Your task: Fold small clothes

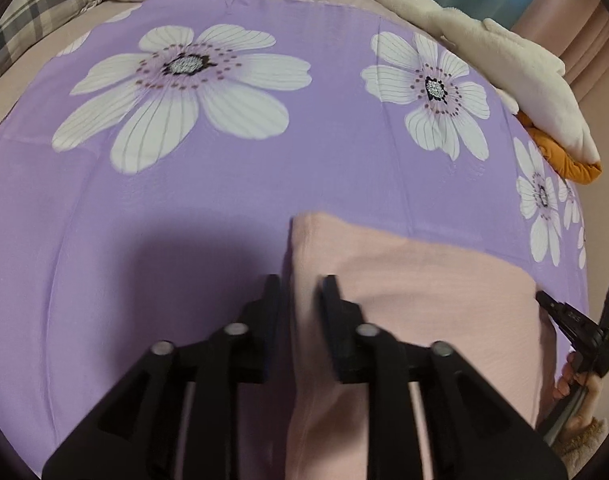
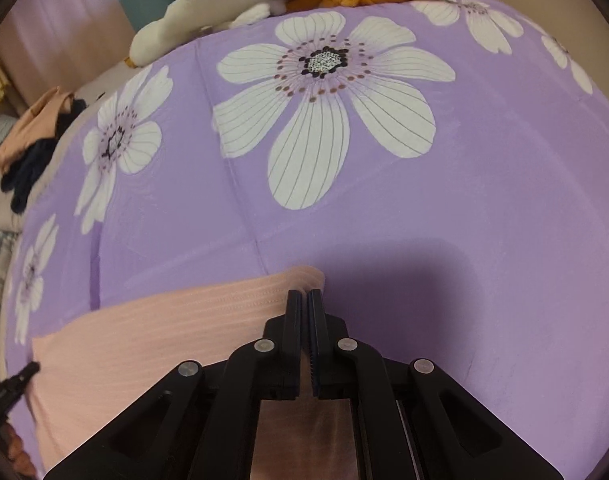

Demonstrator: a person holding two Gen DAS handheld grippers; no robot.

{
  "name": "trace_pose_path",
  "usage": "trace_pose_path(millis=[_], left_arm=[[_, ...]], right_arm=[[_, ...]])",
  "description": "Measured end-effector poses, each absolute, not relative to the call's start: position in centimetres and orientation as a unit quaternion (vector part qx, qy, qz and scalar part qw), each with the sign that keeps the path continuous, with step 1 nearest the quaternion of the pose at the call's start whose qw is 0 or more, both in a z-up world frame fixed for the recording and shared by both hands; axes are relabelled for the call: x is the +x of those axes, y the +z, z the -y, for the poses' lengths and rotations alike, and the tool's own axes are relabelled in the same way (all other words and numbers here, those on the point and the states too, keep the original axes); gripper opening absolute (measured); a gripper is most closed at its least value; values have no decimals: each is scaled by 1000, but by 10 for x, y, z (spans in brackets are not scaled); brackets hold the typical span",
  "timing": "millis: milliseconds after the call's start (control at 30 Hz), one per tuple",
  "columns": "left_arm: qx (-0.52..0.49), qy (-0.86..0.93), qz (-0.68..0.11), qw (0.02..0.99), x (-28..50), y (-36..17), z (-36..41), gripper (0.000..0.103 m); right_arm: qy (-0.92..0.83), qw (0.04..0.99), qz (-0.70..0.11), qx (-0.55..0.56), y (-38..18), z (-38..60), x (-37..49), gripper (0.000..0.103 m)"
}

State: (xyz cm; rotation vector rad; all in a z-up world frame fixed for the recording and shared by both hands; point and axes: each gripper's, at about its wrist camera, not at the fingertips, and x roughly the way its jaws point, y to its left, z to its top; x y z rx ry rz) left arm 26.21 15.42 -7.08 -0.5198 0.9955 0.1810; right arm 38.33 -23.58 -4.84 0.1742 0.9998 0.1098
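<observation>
A pink garment lies on a purple flowered bedsheet mid-fold. The right gripper is clamped on its ribbed corner, while the left gripper stands partly apart astride the opposite edge, not pressing it. The next move likely calls for the left to close, then both to carry the edge over evenly.

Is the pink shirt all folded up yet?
Not yet. The pink garment already lies doubled on the purple flowered sheet. The right gripper pinches one corner; the left gripper straddles the other edge, jaws apart. More clothes wait in a pile.
</observation>
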Motion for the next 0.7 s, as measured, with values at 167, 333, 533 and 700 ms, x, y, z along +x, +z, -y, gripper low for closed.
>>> trace_pose_path(millis=[167, 333, 533, 700], left_arm=[[-244, 66, -476, 842, 226, -62, -147, 54], [-245, 49, -491, 835, 187, -57, -138, 60], [-229, 41, -510, 828, 152, -68, -116, 66], [-263, 22, -503, 823, 134, -75, -110, 65]], right_arm=[[47, 879, -471, 52, -37, 231, 372, 4], [58, 879, -471, 48, -25, 231, 347, 6], [72, 875, -474, 70, -16, 243, 291, 62], [82, 859, -492, 110, -24, 269, 244, 62]])
